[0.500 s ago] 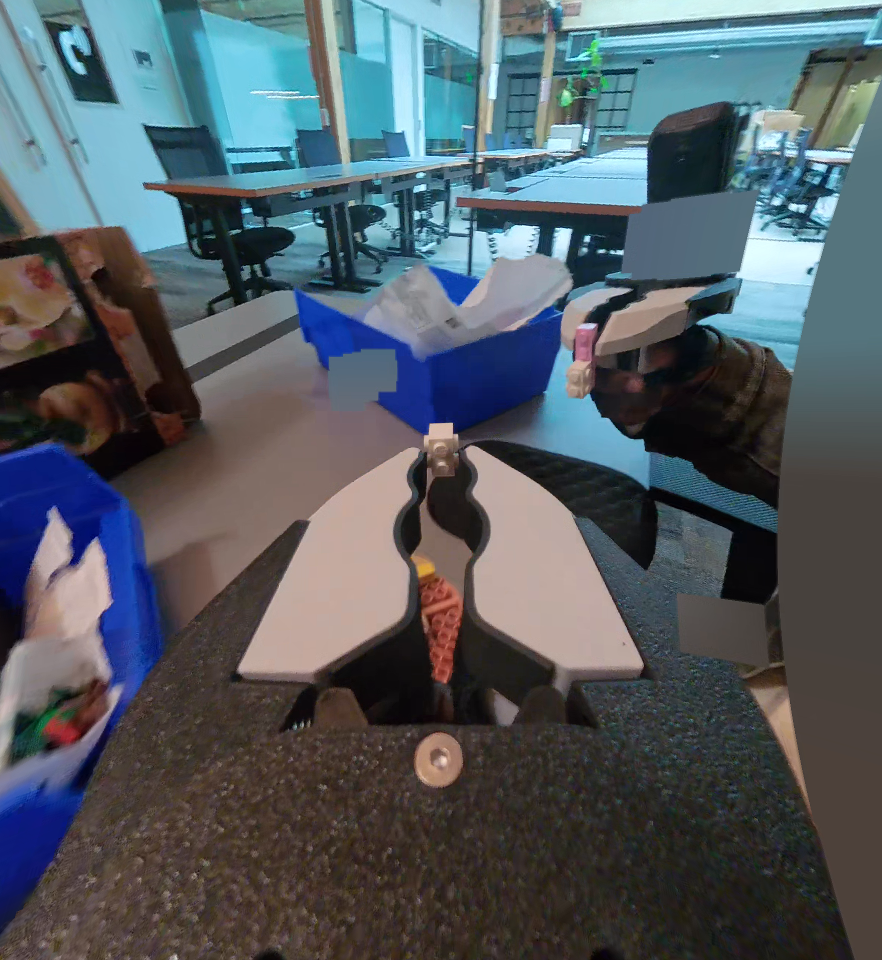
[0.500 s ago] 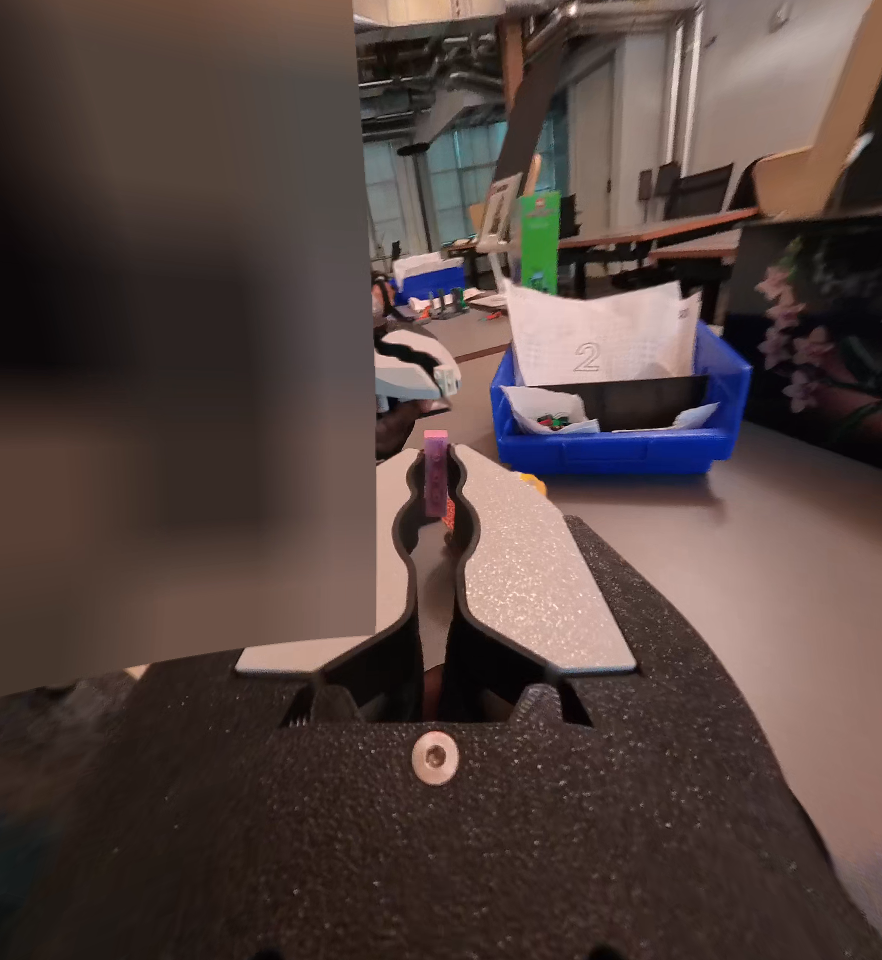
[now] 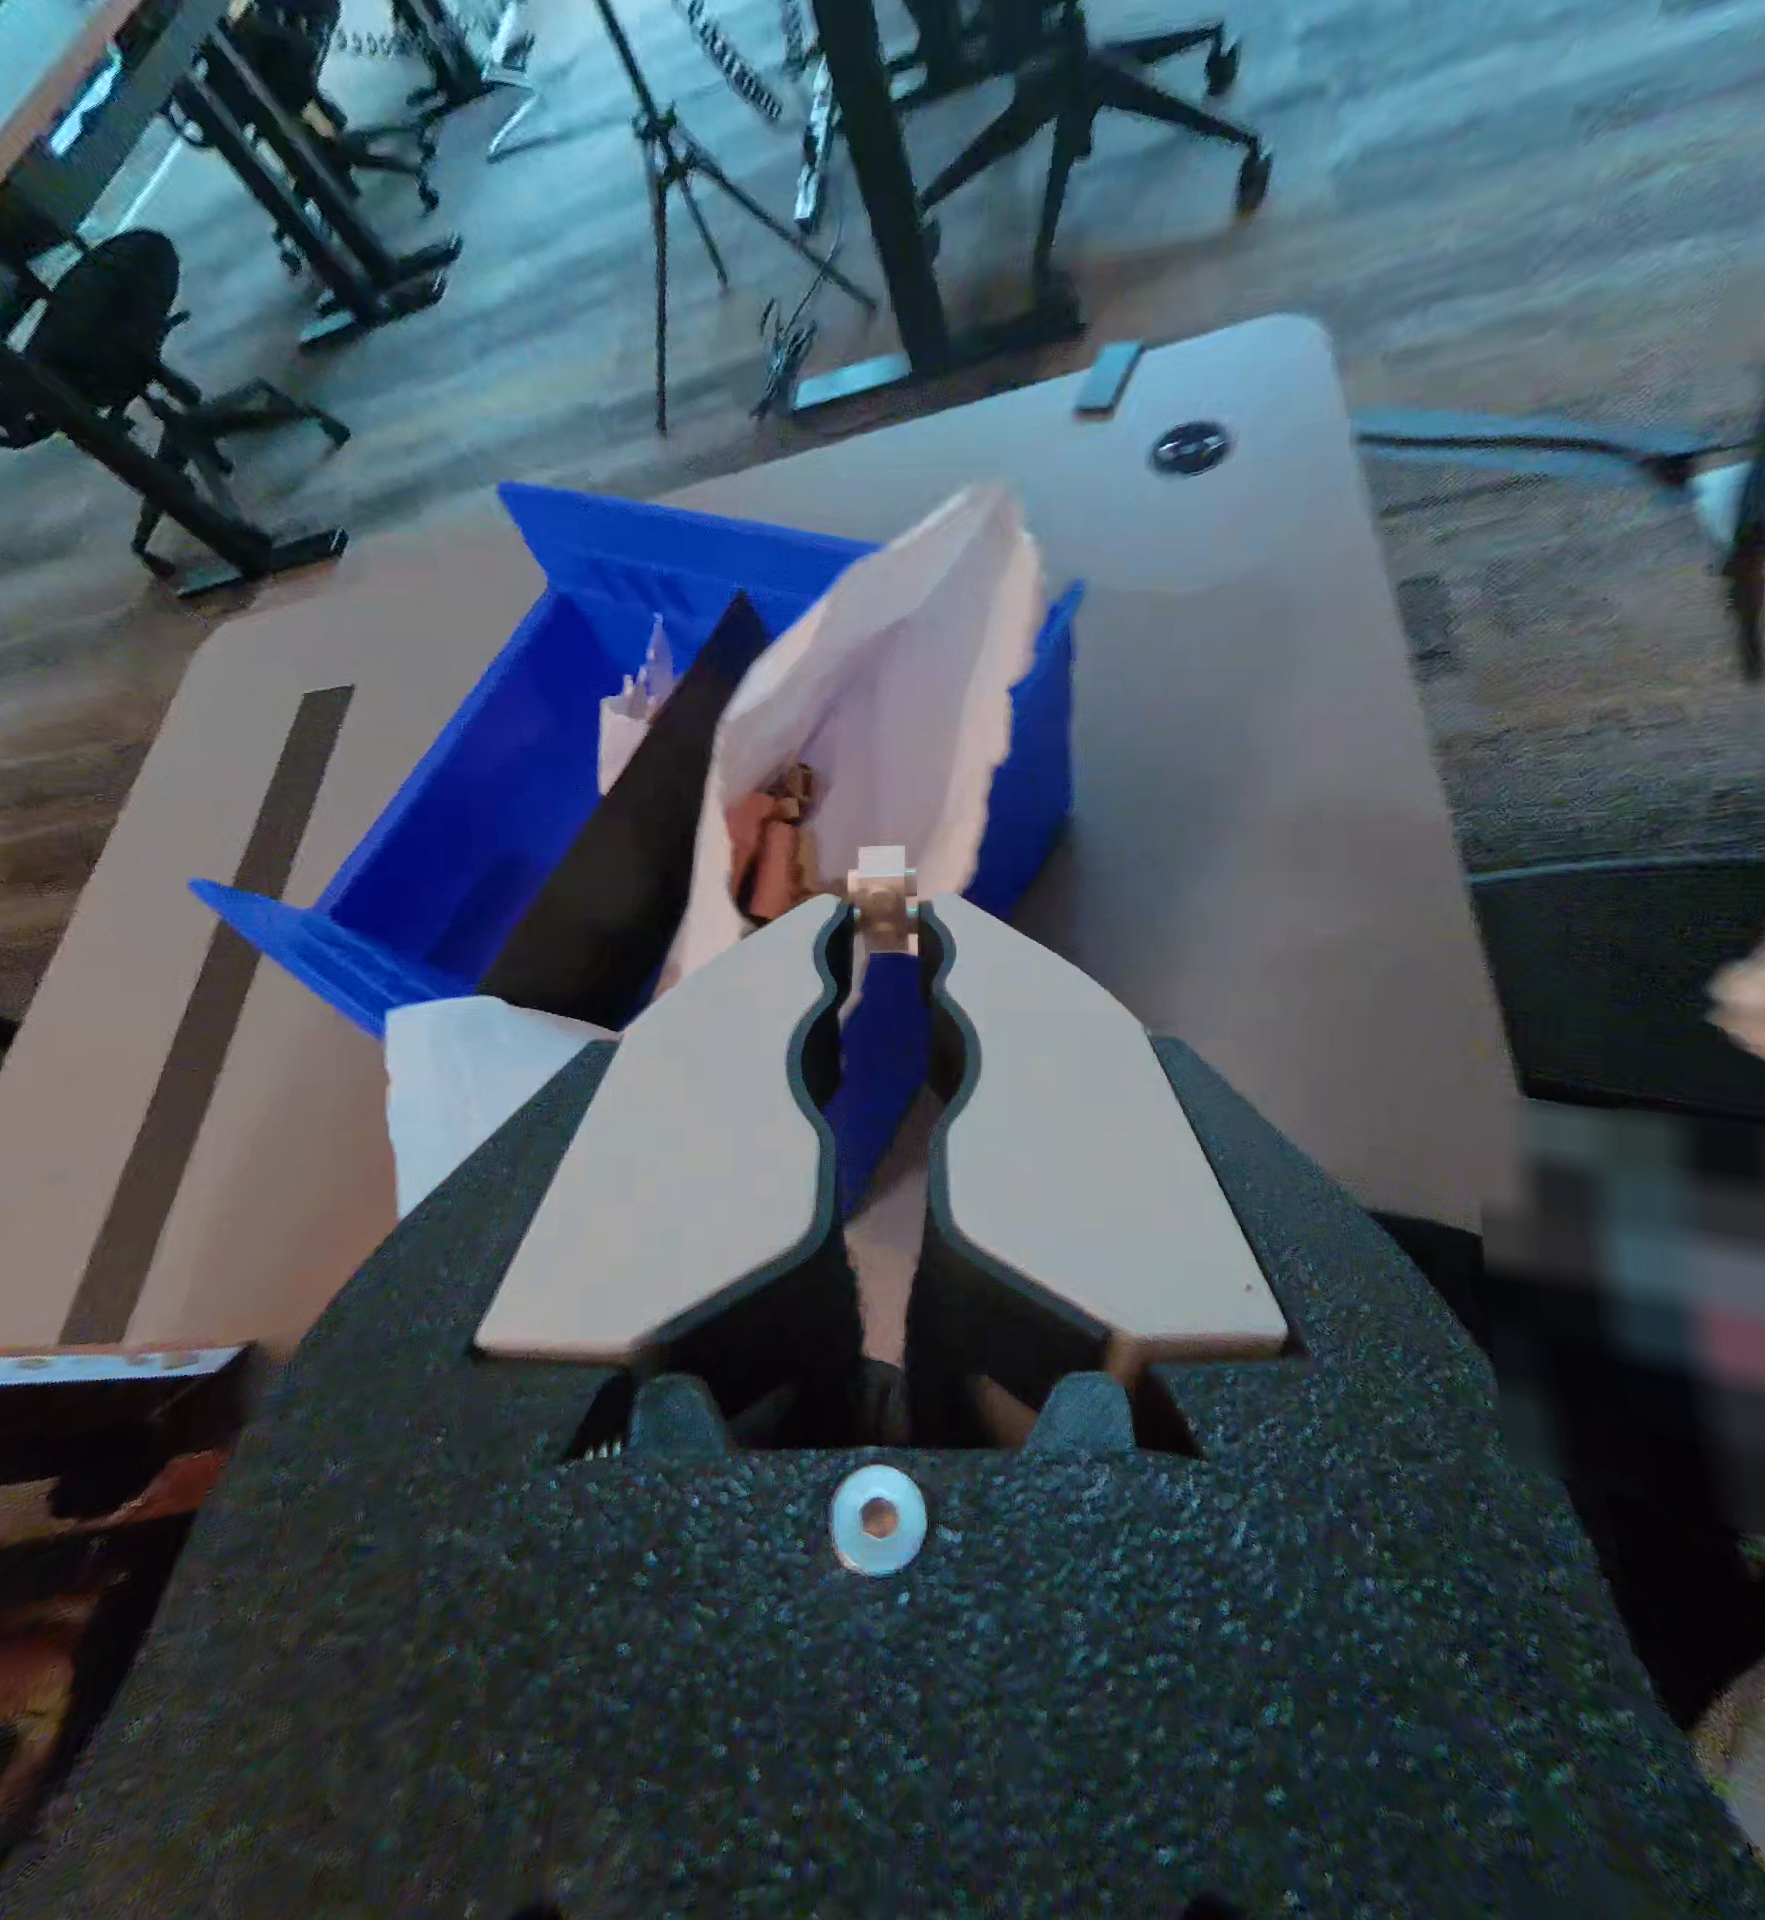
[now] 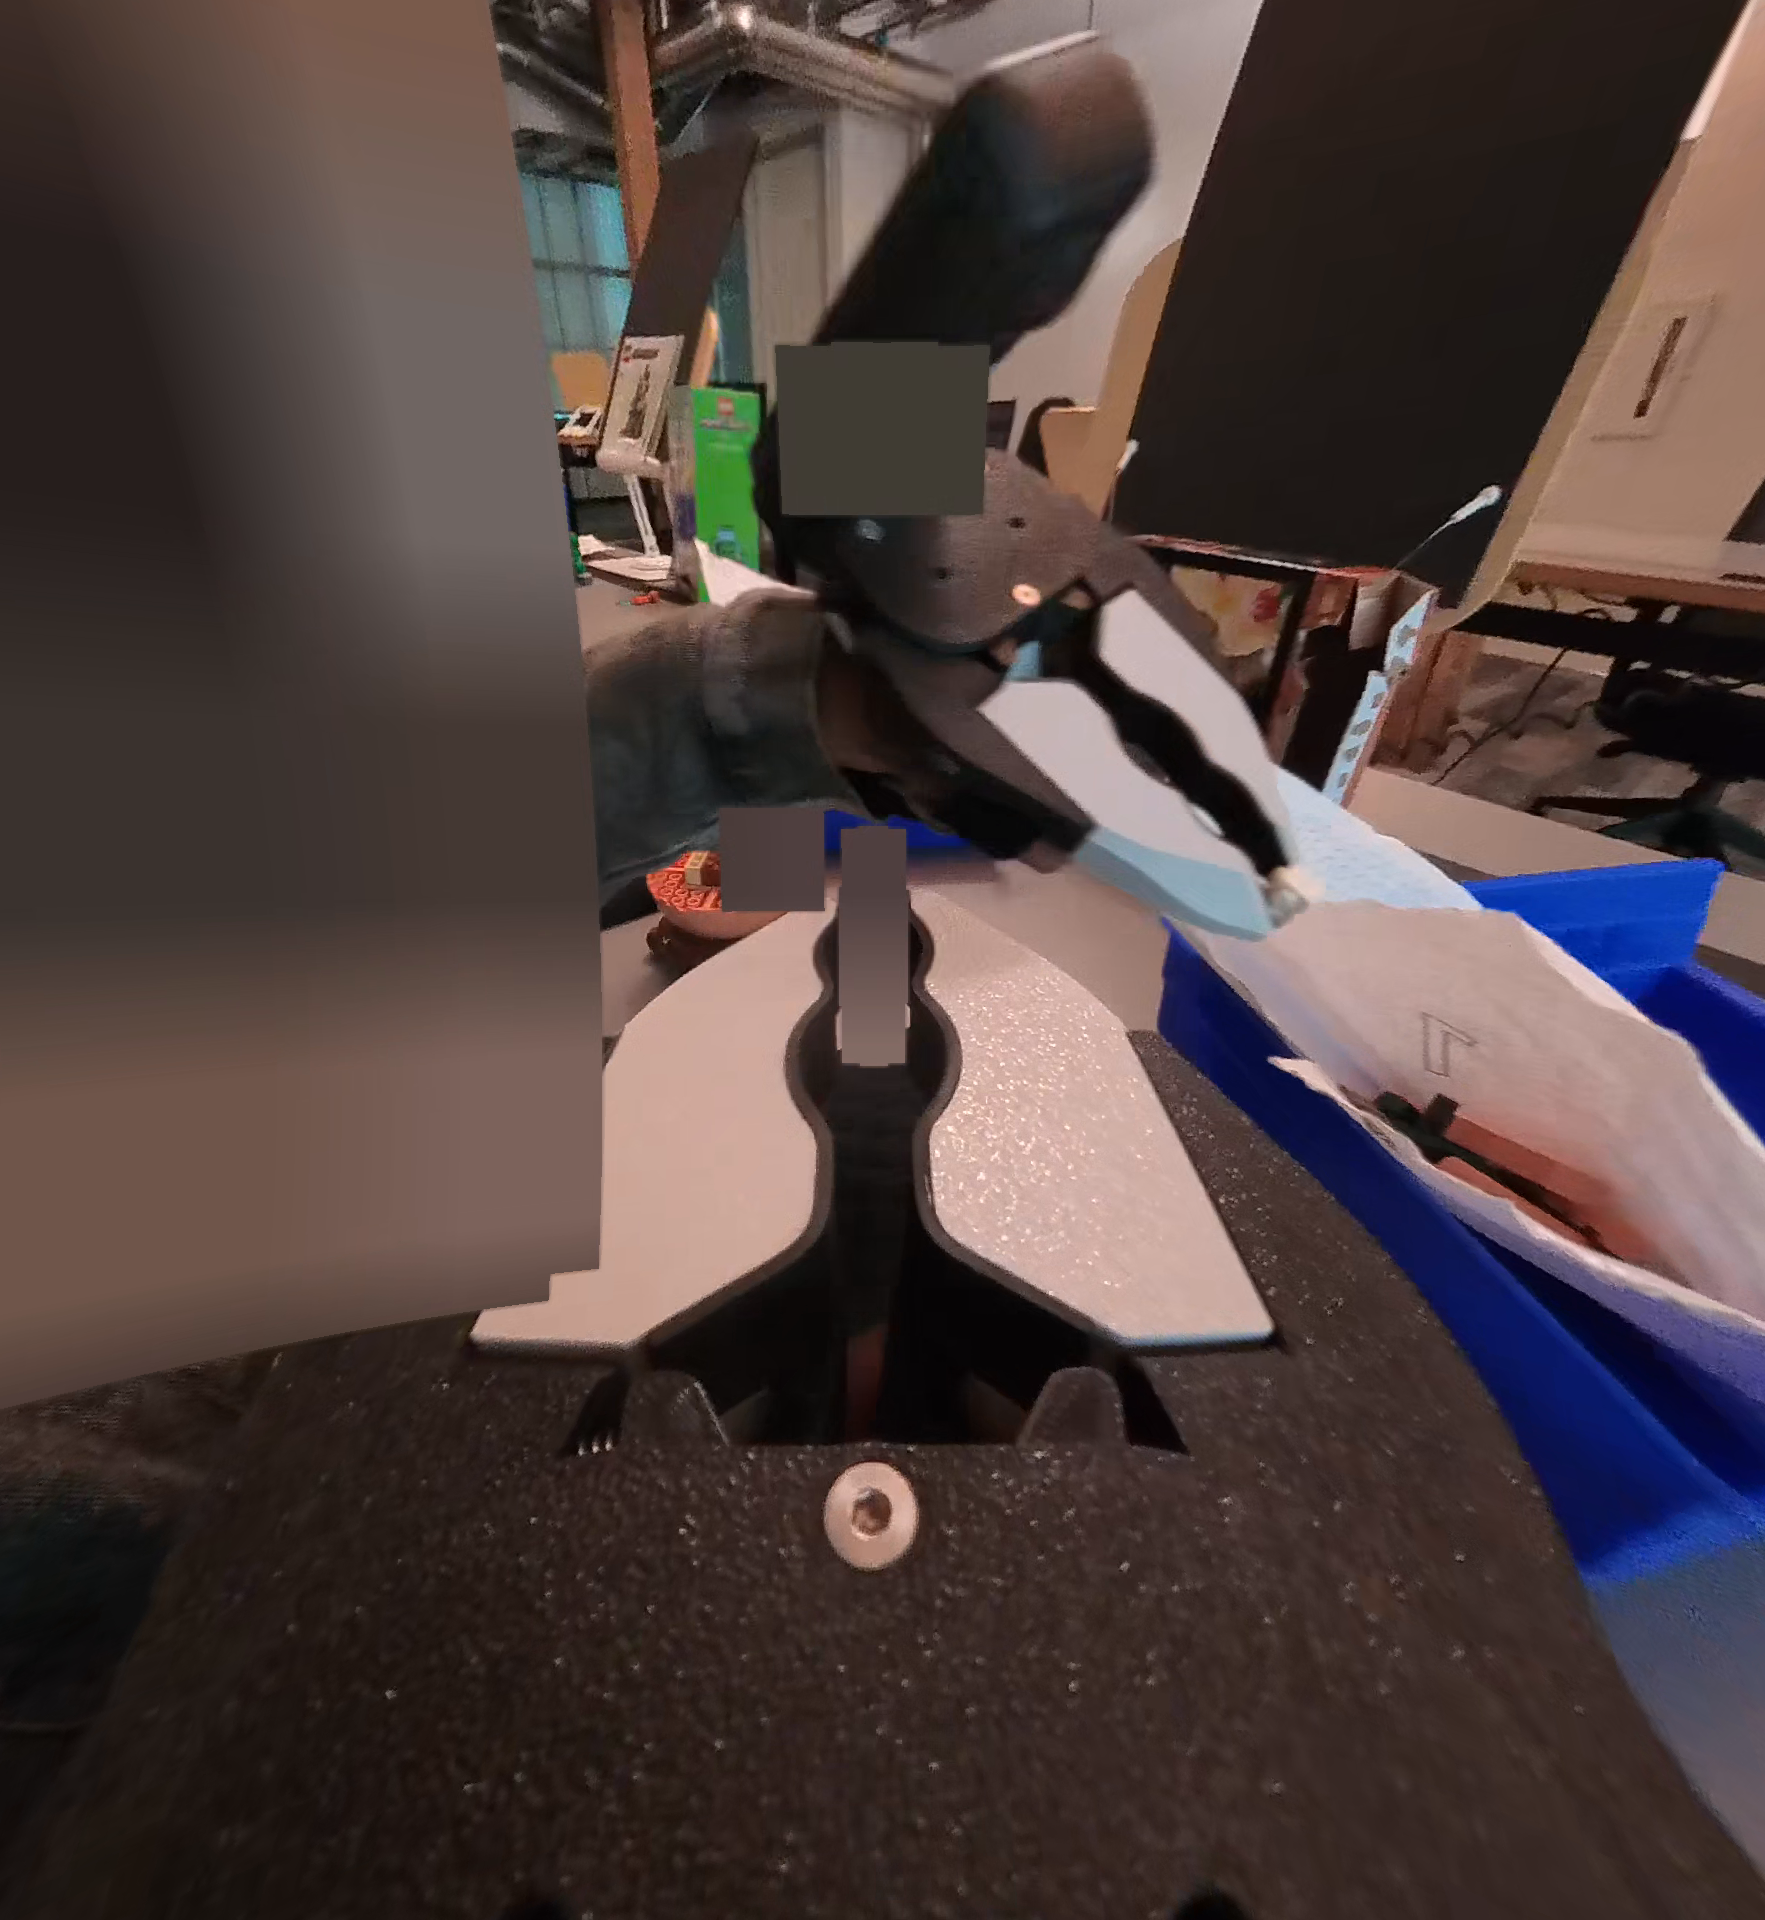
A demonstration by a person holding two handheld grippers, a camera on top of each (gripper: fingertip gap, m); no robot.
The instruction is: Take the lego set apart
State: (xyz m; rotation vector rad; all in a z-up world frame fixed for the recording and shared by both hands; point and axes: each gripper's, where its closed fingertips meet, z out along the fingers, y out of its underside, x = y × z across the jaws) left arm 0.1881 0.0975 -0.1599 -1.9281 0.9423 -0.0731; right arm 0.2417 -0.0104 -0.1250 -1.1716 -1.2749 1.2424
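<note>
Grip status: the left gripper is closed to a narrow gap at the tips, pinching a small pale lego piece. Directly beyond and below its tips sits a blue bin holding a white paper bag with brown bricks inside. The right gripper has its fingers drawn near together; a mosaic patch covers the tips, so any held part cannot be told. Ahead-left of it rests a red-orange lego assembly.
</note>
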